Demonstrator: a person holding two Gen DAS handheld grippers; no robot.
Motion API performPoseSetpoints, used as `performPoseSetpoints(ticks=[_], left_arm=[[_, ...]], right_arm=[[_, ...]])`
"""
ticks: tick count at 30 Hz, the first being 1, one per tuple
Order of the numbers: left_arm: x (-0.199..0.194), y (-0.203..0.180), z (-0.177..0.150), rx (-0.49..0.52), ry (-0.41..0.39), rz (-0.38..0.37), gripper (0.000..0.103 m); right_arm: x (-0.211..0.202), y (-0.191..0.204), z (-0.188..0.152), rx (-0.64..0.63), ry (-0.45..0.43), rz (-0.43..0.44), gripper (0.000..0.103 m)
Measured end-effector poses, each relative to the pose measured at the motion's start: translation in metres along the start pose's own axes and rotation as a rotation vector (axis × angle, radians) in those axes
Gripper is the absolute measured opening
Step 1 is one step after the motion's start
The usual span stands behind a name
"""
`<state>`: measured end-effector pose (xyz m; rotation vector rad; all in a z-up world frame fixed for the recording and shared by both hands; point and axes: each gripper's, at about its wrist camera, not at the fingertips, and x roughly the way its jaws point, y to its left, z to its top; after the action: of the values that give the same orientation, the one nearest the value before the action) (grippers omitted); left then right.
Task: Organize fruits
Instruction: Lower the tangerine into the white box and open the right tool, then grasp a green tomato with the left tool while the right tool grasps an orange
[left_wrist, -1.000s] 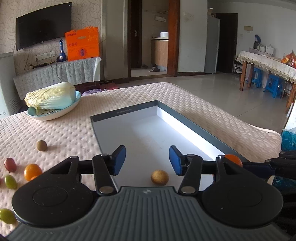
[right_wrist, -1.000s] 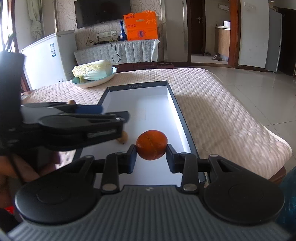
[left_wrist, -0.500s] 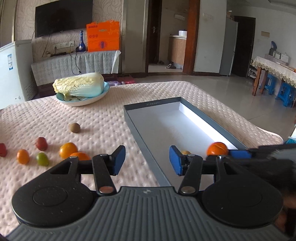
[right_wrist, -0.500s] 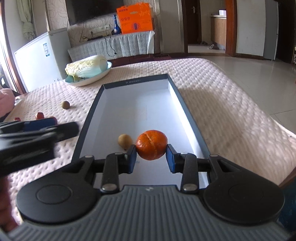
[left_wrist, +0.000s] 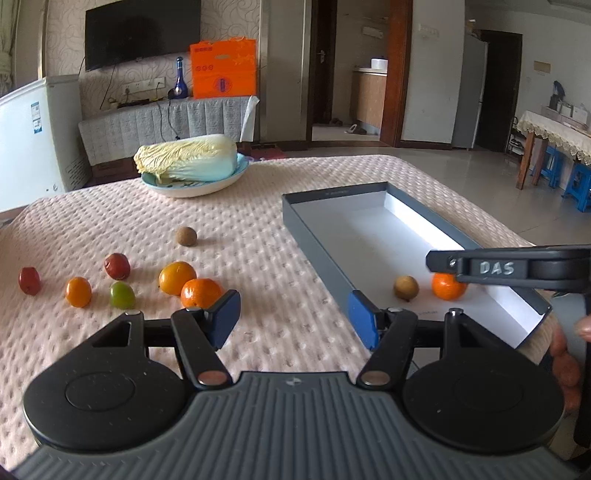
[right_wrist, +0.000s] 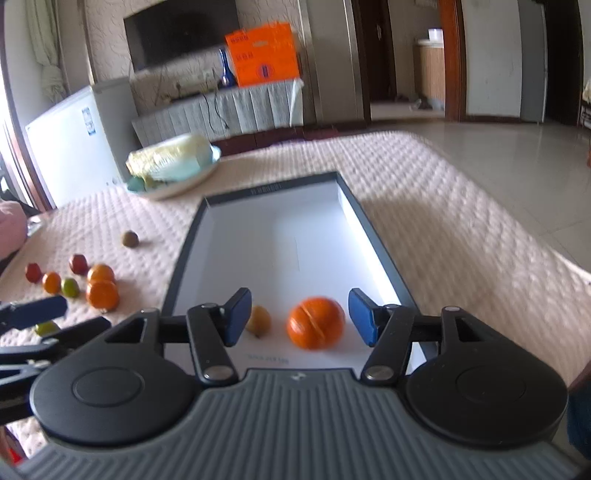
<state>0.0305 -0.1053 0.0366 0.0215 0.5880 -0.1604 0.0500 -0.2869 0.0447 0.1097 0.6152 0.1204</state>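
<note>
Orange and bright, the mandarin (right_wrist: 316, 322) sits on the white floor of the grey tray (right_wrist: 184, 254), right at the near end, and the right gripper (right_wrist: 300, 318) has its blue pads on either side of it without touching — the jaws are opening, the fruit lying free between them. Just to its left rests a small brown longan (right_wrist: 258, 319), close beside the mandarin but apart from it. The right wrist view is blurred, so finer detail is hard to read.

Over to the left wrist view: the left gripper (left_wrist: 294, 319) hovers above the bare pink quilted surface (left_wrist: 258, 258), just left of the tray's long wall, jaws opening and nothing between them. The same two fruits show inside the tray, with the right gripper's dark finger crossing above the mandarin.

Out on the surface waits the loose fruit: an orange mandarin (left_wrist: 201, 293) touching the tip of the left pad in view, a yellower orange (left_wrist: 177, 277) right behind it, a green fruit (left_wrist: 122, 294), a small orange one (left_wrist: 78, 292), two dark red ones (left_wrist: 117, 266) (left_wrist: 29, 281), and a lone brown longan (left_wrist: 185, 236) farther back.

Beyond them a napa cabbage (left_wrist: 188, 158) lies on a pale blue plate (left_wrist: 192, 188) at the far edge.
</note>
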Motion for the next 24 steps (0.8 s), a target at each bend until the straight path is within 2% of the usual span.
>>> performPoseSetpoints(ticks=[14,24], left_arm=[[0.005,0.008,-0.003,-0.004,0.019,0.032,0.073],[-0.004,0.038,-0.006,-0.024,0.011,0.080,0.073]], right_arm=[[-0.026,-0.004,0.002,0.084,-0.059,-0.007,0.061],[-0.031,0.030,-0.003,0.012,-0.061,0.047,0.061]])
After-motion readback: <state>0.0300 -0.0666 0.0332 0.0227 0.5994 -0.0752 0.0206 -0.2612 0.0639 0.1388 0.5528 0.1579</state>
